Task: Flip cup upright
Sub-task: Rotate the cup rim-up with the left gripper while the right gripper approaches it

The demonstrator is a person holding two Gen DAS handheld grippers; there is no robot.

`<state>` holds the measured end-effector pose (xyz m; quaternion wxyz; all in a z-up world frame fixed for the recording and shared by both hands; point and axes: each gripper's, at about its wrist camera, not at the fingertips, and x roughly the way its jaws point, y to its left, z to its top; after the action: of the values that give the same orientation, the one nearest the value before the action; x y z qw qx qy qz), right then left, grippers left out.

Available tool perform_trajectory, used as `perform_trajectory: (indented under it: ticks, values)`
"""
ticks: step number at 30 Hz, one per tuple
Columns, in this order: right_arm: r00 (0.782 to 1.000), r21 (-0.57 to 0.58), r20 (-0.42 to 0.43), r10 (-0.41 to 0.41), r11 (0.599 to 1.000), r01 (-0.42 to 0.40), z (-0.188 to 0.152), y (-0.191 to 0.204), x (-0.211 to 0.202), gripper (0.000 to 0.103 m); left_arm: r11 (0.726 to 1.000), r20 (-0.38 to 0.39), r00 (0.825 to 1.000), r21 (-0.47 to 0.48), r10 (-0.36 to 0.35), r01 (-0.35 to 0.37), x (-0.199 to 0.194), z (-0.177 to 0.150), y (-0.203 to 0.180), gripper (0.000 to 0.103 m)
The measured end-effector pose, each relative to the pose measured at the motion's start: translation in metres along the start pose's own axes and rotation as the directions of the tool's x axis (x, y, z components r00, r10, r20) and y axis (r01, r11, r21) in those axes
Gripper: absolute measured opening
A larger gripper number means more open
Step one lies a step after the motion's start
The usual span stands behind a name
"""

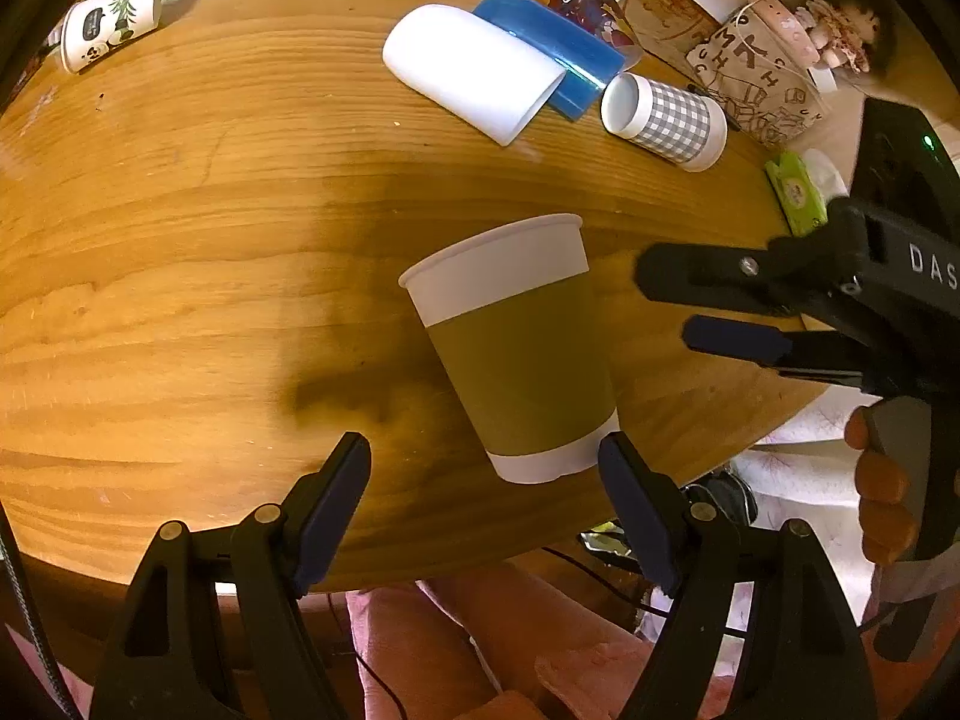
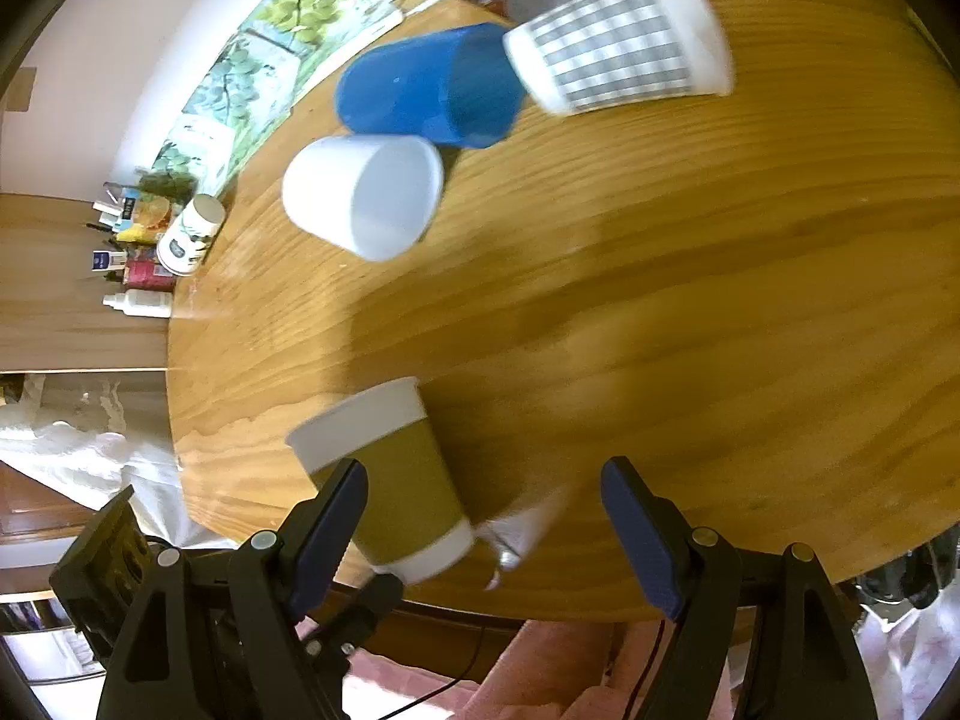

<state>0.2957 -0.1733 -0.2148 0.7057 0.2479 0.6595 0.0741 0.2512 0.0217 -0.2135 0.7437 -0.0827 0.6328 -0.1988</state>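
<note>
A: Item one, nearest: left gripper (image 1: 485, 501), fingers spread wide, grasping nothing. Confirm?

B: Confirmed. The olive-sleeved cup (image 1: 516, 348) is just past the finger tips, its base close to the right-hand finger; whether they touch I cannot tell. Nothing clamps it.

A: Item two: right gripper (image 2: 483, 516).

B: Fingers released as well, wide apart. In the left wrist view it comes in from the right, tips near the cup's wall but apart from it.

A: Cup attitude?

B: Rim up and away, narrow base toward the near desk edge. It looks upright or nearly so, though the fisheye makes it lean; I cannot rule out a slight tilt. My judgement: the flip is largely done, and what is left is confirming it stands steady and drawing both tools clear.

A: Edges?

B: The cup stands close to the near rim of the desk (image 1: 180, 276), with a drop to the person's lap below. A knock toward the holder could send it off.

A: Open room?

B: A broad bare stretch of wood to the left and beyond the cup.

A: Farther stock?

B: White cup (image 1: 474, 72) on its side, touching a blue cup (image 1: 558, 42) behind it; a checked cup (image 1: 666, 120) lying just beside them. Far left, a printed paper cup (image 1: 111, 24). All well apart from the work.
</note>
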Motion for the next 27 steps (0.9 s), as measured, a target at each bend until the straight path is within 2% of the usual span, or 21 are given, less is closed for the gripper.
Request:
perform_trajectory:
  ticks: [6, 11, 15, 27]
  values:
    - [0.998, -0.032, -0.035, 0.055, 0.998, -0.056, 0.005, 0.028, 0.018, 0.081, 0.999, -0.011, 1.0, 0.017, -0.027, 0.027, -0.002, -0.001, 0.012, 0.081]
    - [0.998, -0.066, -0.056, 0.018, 0.998, -0.022, 0.008, 0.045, 0.032, 0.081, 0.999, -0.015, 0.999, 0.014, -0.035, 0.035, -0.004, -0.001, 0.021, 0.081]
    - [0.996, -0.089, -0.084, 0.021, 0.996, -0.028, 0.008, 0.054, 0.042, 0.081, 0.999, -0.019, 0.999, -0.004, -0.045, 0.045, -0.005, -0.002, 0.029, 0.081]
    - [0.992, -0.173, -0.116, -0.04, 0.985, 0.019, 0.006, 0.077, 0.062, 0.081, 0.994, -0.007, 0.998, -0.091, -0.07, 0.069, -0.016, -0.01, 0.062, 0.081]
